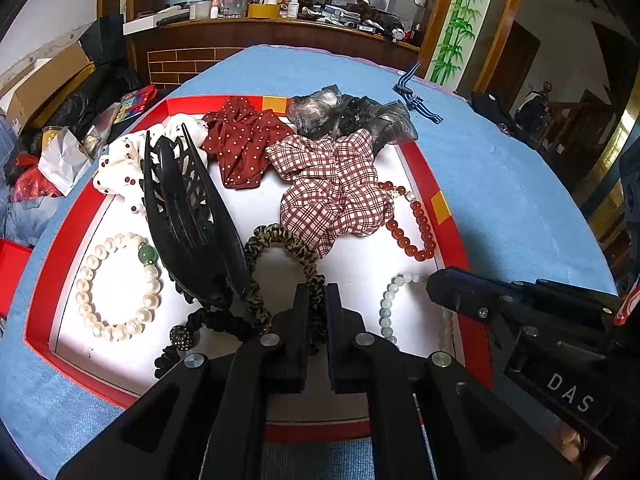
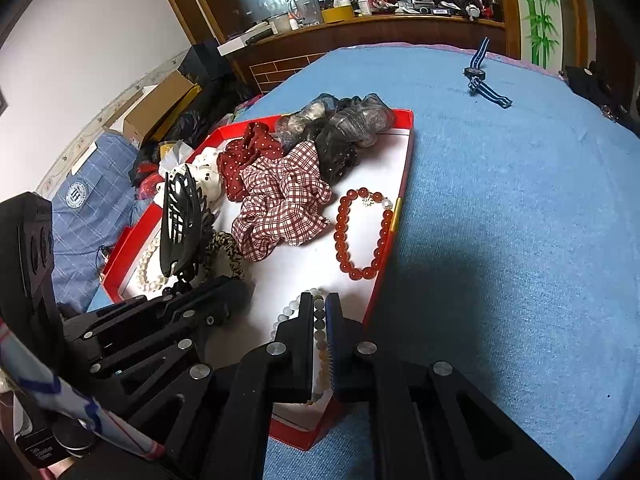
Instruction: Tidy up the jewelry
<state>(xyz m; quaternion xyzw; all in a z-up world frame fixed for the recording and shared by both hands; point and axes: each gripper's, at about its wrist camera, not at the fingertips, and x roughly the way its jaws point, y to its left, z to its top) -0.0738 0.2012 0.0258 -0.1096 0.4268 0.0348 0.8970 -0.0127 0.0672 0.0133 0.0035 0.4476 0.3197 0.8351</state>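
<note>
Your right gripper (image 2: 319, 344) pinches the pale bead bracelet (image 2: 289, 307), left gripper (image 1: 318, 320) nips the leopard hair tie (image 1: 276, 240)—next, lift gently clear.

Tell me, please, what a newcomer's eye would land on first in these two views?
Probably the red tray on the blue cloth, crowded with hair ties and bracelets. The plaid scrunchie sprawls at its centre, with a big black claw clip to its left and a red bead bracelet by the right rim. Nearest the cameras, the left gripper straddles a leopard-print hair tie, while the right gripper closes around a pale bead bracelet.
</note>
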